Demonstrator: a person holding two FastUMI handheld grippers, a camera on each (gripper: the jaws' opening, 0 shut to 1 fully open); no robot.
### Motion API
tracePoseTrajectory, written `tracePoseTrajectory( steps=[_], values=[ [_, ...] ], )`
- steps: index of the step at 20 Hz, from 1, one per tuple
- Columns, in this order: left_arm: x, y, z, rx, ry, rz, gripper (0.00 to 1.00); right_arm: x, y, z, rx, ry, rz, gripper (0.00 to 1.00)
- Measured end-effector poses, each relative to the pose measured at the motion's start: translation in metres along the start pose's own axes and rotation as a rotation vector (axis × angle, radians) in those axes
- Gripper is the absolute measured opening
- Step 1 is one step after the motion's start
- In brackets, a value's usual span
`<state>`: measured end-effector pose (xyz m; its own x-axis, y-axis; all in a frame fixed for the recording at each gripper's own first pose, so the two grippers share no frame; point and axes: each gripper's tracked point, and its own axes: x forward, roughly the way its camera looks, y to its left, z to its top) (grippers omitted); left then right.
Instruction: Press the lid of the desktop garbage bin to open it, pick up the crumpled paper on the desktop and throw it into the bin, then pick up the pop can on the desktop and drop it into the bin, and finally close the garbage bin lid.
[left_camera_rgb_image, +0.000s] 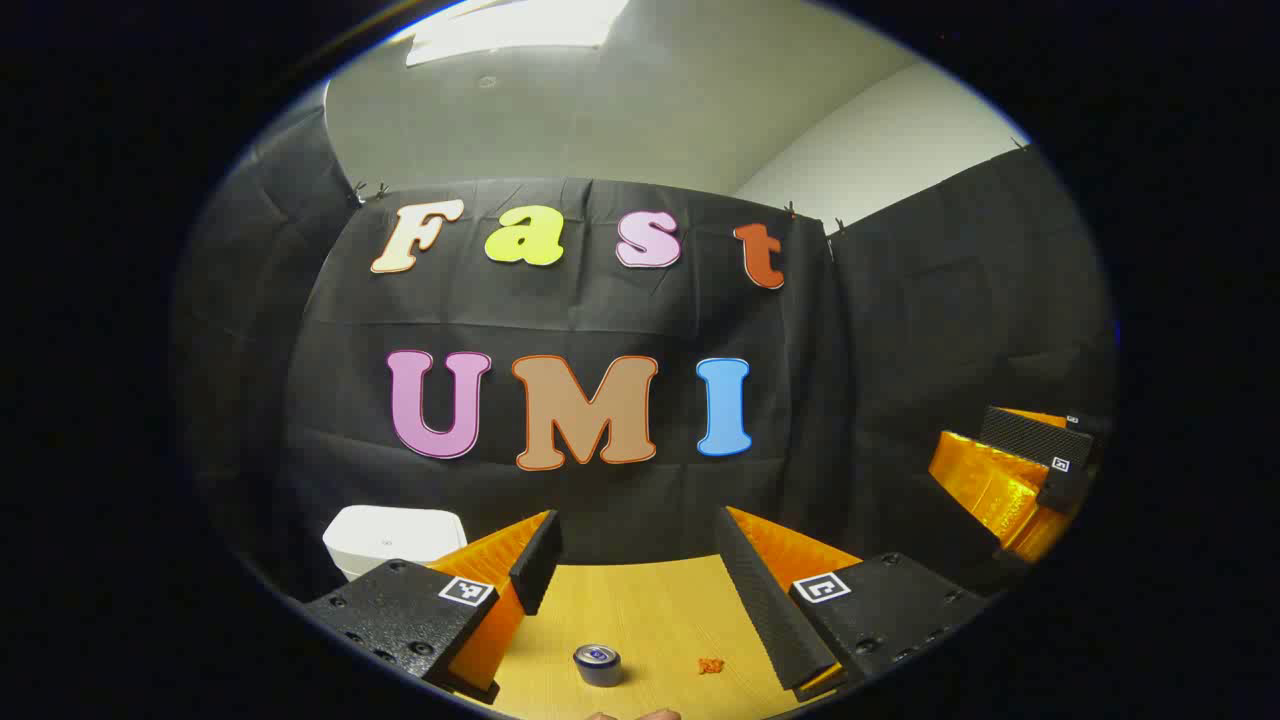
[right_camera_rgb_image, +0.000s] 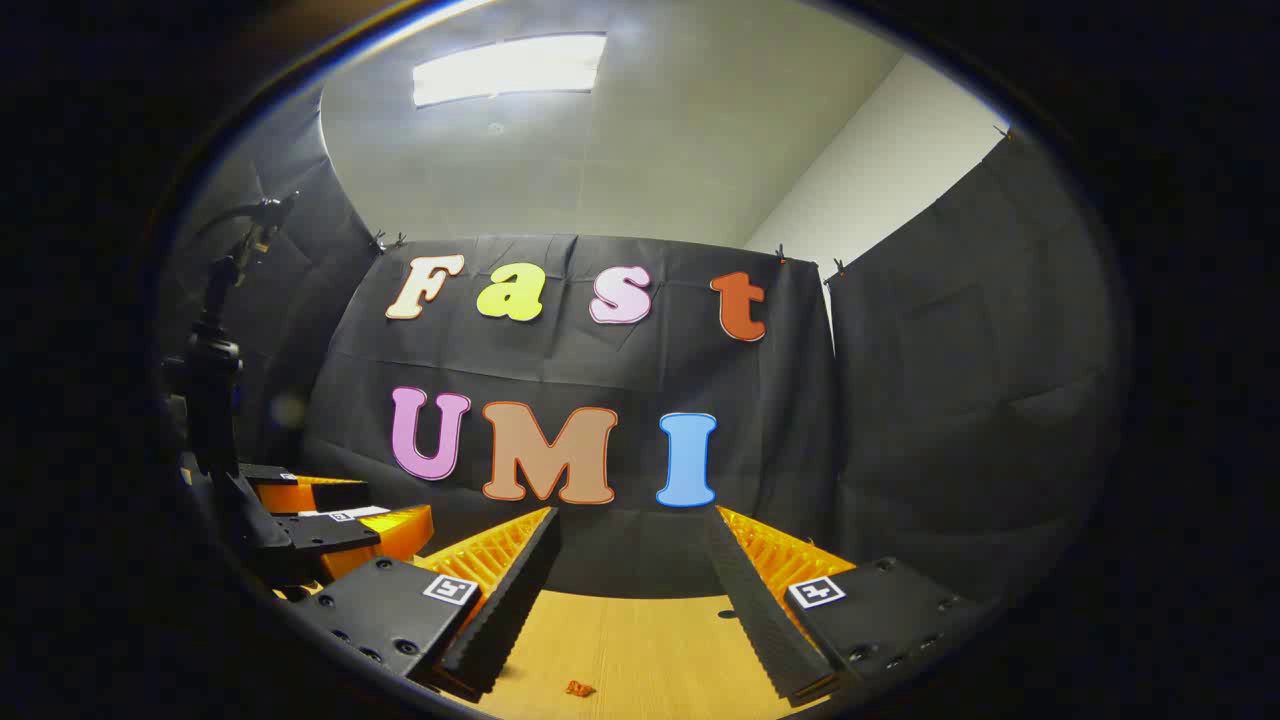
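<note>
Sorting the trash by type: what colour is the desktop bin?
White; the bin shows best in the left gripper view, at left behind the fingers.

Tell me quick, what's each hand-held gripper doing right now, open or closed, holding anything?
Left hand-held gripper: open, holding nothing, above the pop can.
Right hand-held gripper: open, holding nothing.

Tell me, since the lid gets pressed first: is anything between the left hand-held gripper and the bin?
Nothing visible: the white bin stands on the desk beyond the open left hand-held gripper, with no object between them.
</note>
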<state>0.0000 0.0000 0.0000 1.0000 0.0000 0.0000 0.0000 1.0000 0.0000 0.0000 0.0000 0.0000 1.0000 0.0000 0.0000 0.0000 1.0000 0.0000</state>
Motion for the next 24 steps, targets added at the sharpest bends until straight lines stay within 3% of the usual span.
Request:
tracePoseTrajectory(
  steps=[12,24],
  values=[
    [-0.008,0.015,-0.002,0.015,-0.001,0.028,0.93,0.001,0.011,-0.010,0.019,0.041,0.004,0.96],
    [-0.018,0.029,-0.009,0.008,0.010,0.080,0.93,0.004,0.033,-0.018,0.019,0.062,0.070,0.96]
  ],
)
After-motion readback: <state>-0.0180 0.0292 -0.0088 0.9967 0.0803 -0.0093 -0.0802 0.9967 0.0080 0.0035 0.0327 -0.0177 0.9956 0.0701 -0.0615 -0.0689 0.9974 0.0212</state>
